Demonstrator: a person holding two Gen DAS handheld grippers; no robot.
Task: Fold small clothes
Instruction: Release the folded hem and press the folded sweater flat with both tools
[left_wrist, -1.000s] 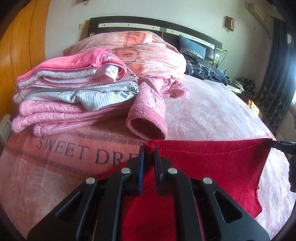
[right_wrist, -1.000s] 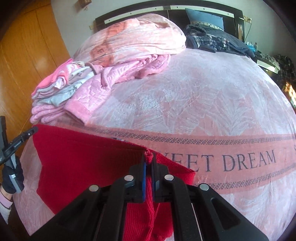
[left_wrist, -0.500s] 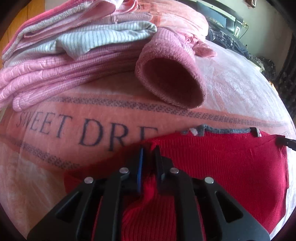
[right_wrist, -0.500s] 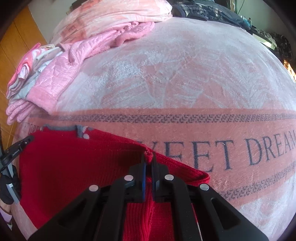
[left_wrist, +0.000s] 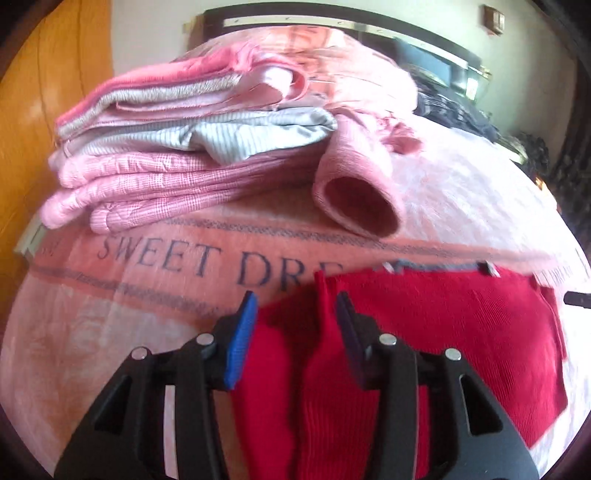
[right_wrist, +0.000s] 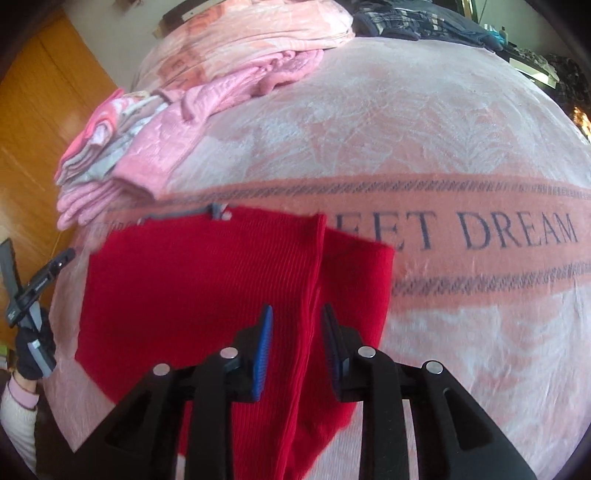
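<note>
A red ribbed knit garment (left_wrist: 424, 332) (right_wrist: 192, 280) lies spread on the pink "SWEET DREAM" blanket (left_wrist: 147, 258) (right_wrist: 461, 206), its grey-trimmed edge at the far side. My left gripper (left_wrist: 295, 306) stands open over the garment's left corner, where a raised fold of red cloth sits between the fingers without being pinched. My right gripper (right_wrist: 297, 319) is open too, above the garment's right part, with a vertical crease running between its fingers. The right gripper's tip (left_wrist: 578, 298) shows at the left wrist view's right edge. The left gripper's handle and a gloved hand (right_wrist: 33, 354) appear at far left.
A stack of folded pink and grey clothes (left_wrist: 177, 147) (right_wrist: 103, 162) sits at the back left. A pink sleeve (left_wrist: 362, 192) with an open cuff lies beside it. Pink bedding (right_wrist: 258, 33) and dark clothes (right_wrist: 424, 18) lie by the headboard. An orange wardrobe (left_wrist: 37, 92) stands left.
Both grippers have let go of the red garment and opened. The garment, held up and stretched a second ago, now lies flat on the blanket.
</note>
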